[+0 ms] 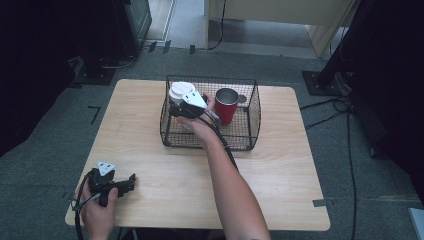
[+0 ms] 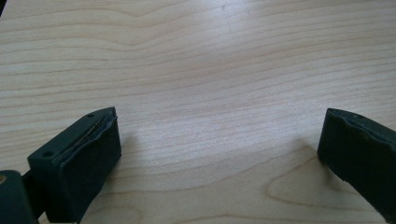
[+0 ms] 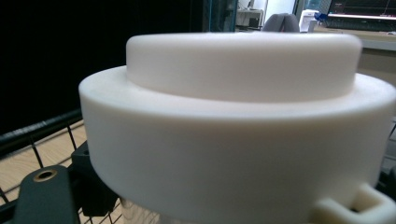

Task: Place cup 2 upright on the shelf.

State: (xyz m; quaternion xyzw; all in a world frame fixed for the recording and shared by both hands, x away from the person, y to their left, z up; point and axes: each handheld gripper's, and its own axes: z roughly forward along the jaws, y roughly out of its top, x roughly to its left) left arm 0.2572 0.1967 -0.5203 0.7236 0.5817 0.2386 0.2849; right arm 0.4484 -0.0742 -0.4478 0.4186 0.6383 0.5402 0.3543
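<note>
White-lidded cup (image 1: 181, 93), stepped round lid

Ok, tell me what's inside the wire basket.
In the wire basket stands a red cup, open on top. Beside it the right gripper holds a white-lidded container. The hand and gripper cover the container's lower part and the floor beneath.

Wire basket (image 1: 252, 112) walls hem white-lidded cup (image 1: 181, 92) and red mug (image 1: 226, 106); open top; table (image 1: 280, 165) front bare.
</note>
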